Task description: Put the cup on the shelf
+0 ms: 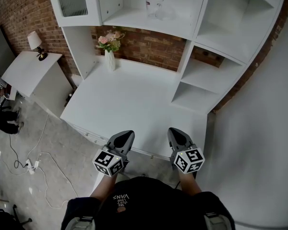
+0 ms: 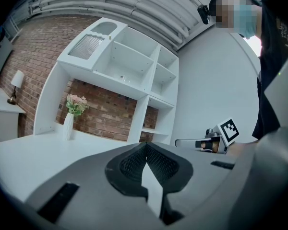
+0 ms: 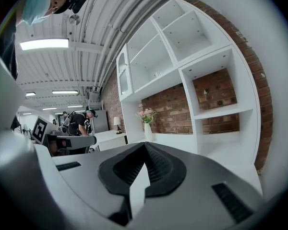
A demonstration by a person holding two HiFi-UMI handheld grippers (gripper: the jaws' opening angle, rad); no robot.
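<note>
Cup (image 1: 162, 11): clear glass, small, apparently upright, stands in the upper middle compartment. Shelf (image 1: 134, 19): white, open compartments, board mostly bare.

Broad bare desktop (image 1: 134, 99), flower vase (image 1: 110, 57) at back left, open shelf bays (image 1: 198, 97) right.

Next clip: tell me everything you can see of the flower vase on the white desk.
The vase is slim, tall and plain white, probably ceramic. It stands upright near the back of the white desk, just in front of the brick wall. It holds pink and cream flowers with green leaves. Only the desk touches it.
</note>
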